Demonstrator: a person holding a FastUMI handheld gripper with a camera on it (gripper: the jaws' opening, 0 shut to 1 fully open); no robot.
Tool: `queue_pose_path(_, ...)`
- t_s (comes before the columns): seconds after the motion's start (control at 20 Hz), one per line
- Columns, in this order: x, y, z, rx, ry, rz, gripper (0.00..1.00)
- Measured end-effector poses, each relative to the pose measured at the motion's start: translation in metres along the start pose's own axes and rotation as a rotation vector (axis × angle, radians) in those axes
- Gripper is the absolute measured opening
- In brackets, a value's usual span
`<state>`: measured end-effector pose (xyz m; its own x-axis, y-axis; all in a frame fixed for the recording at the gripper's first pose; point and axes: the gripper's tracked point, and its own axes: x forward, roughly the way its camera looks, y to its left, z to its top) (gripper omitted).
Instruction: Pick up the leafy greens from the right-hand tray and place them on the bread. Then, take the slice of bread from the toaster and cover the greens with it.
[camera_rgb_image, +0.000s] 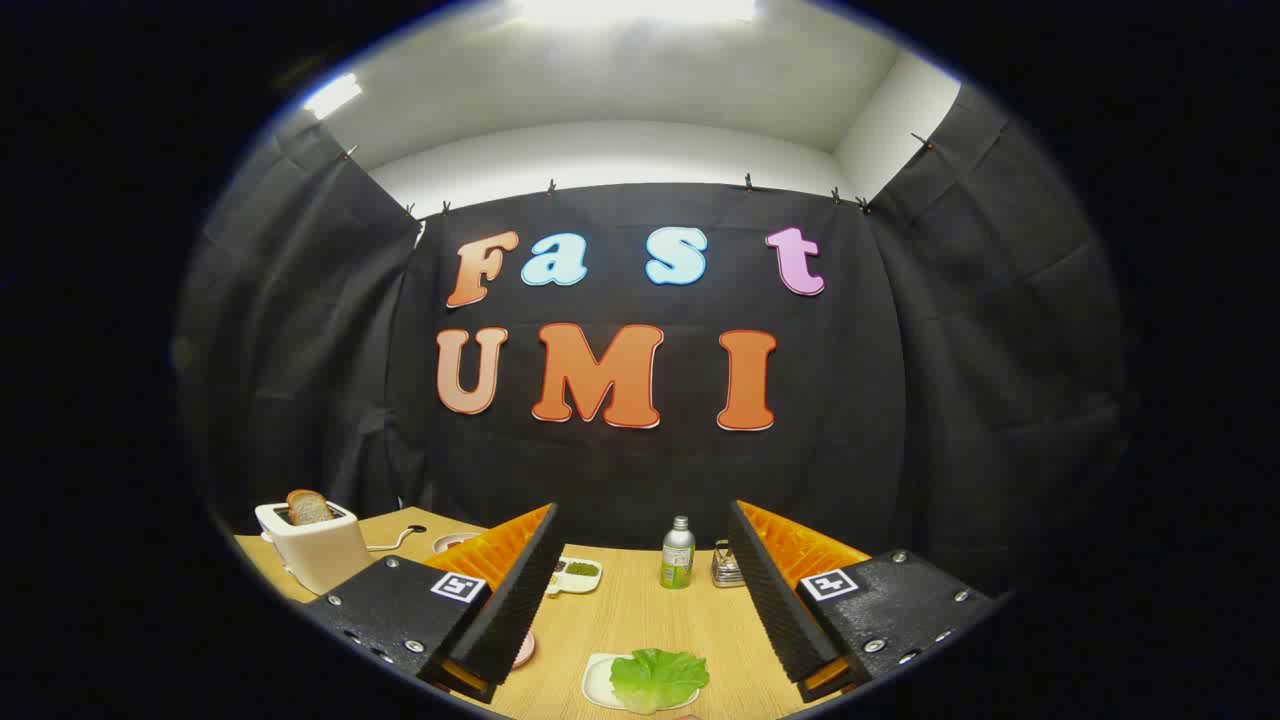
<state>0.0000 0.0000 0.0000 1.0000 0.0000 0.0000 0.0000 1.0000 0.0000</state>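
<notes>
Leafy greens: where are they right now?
The leafy greens lie on a small white tray on the wooden table, between the open tool fingers, nearer than the bottle.

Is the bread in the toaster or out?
In. The bread sticks up from the toaster slot; the open fingers hold nothing.

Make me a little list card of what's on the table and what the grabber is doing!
gripper: open, holding nothing
greens: on a white tray, between the fingers
toaster: far side, beyond one finger
bread: sticking up out of the toaster
bottle: upright, beyond the fingers
small dish: beside the bottle, something dark green in it
table: wood
</notes>
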Motion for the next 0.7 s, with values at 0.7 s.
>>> queue_pose_path(0.7, -0.008, -0.005, 0.012, 0.005, -0.013, -0.034, 0.98)
